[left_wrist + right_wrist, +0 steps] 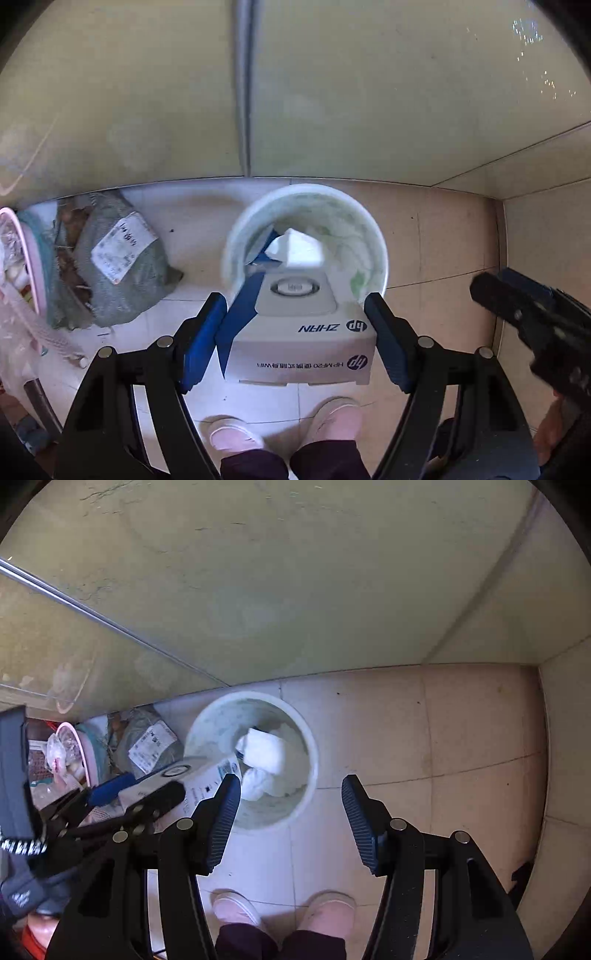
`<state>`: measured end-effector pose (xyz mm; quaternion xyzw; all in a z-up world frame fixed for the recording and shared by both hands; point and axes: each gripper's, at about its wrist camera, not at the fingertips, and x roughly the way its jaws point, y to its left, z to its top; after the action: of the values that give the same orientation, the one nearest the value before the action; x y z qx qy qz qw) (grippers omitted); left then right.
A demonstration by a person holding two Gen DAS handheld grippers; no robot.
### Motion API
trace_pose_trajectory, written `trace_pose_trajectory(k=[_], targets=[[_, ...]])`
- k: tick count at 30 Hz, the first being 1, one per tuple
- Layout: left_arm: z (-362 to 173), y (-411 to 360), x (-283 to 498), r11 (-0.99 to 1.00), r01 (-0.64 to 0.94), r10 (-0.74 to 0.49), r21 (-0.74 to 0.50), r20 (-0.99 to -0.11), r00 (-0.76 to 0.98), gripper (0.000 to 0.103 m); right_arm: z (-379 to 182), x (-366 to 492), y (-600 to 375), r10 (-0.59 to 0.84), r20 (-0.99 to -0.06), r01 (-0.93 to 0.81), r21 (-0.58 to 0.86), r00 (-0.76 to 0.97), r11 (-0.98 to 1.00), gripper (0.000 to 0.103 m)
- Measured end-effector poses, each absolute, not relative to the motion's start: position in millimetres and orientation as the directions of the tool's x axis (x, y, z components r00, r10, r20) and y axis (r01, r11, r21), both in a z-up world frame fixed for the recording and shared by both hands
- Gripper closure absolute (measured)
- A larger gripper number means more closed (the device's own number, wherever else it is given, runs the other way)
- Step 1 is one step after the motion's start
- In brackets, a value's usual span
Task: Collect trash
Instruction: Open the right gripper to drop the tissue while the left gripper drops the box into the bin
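My left gripper (295, 325) is shut on a white and blue HP box (299, 332) and holds it over the near rim of a round white trash bin (373, 236) on the floor. The bin holds crumpled white paper (264, 755). In the right wrist view the bin (306, 738) stands just ahead of my right gripper (290, 797), which is open and empty above the bin's near edge. The box (192, 775) and the left gripper (136, 794) show at the left of that view.
A grey-green net bag with a white label (118, 258) lies left of the bin against the wall. A pink basket (22, 266) with bagged items is at far left. The person's pink shoes (284, 428) stand on the tiled floor below. Walls close in behind and at right.
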<state>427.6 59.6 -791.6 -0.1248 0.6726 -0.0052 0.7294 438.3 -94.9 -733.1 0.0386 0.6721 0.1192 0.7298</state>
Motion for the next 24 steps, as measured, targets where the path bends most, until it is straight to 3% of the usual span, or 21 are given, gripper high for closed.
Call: trace_pose_trajectory(k=[13, 18, 24], targets=[[-786, 47, 428, 0.973, -0.132, -0.179, -0.190, -0.980, 0.091, 0.027, -711, 434, -104, 0.247, -0.964, -0.121, 0.235, 0.095, 0.965, 0.050], [-745, 50, 421, 0.981, -0.111, -0.146, -0.159, -0.983, 0.115, 0.027, -673, 433, -101, 0.246, -0.965, -0.137, 0.233, 0.095, 0.963, 0.050], [-652, 61, 411, 0.980, -0.100, -0.157, -0.174, -0.975, 0.160, 0.027, -582, 429, -96, 0.255, -0.957, -0.162, 0.232, 0.135, 0.959, 0.050]])
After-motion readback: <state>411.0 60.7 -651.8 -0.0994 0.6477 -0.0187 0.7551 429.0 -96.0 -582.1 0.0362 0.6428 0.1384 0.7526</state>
